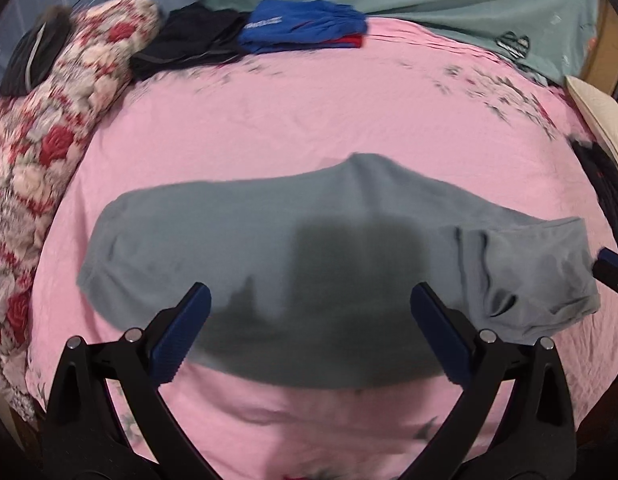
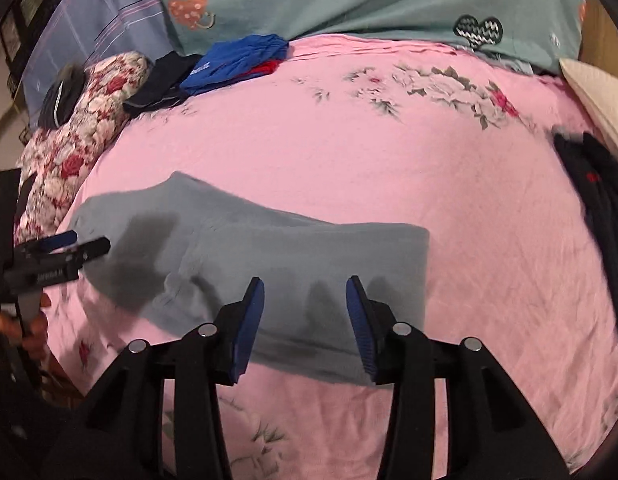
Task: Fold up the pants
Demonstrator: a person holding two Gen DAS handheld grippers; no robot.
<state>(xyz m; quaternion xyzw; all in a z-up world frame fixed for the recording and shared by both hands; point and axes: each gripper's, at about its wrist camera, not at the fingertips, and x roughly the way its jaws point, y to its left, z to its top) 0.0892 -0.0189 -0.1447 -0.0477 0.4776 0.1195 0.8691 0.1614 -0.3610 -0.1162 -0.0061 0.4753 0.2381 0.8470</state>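
Grey pants (image 1: 269, 236) lie flat across the pink bed sheet (image 1: 269, 120), folded lengthwise, with the waistband end at the right. My left gripper (image 1: 309, 300) hangs open above their near edge, holding nothing. In the right wrist view the same grey pants (image 2: 269, 248) lie ahead. My right gripper (image 2: 305, 292) is open over the waistband end, holding nothing. The left gripper also shows in the right wrist view (image 2: 81, 242) at the far left end of the pants. The right gripper's tip shows at the right edge of the left wrist view (image 1: 611, 270).
Folded blue shorts (image 1: 301, 26) on a red garment and dark clothes (image 1: 189, 42) lie at the back of the bed. A floral quilt roll (image 1: 57, 120) lies along the left. A teal heart-print pillow (image 2: 369, 4) is at the head. Dark clothes (image 2: 605, 208) and a white pillow (image 2: 597, 92) sit at the right.
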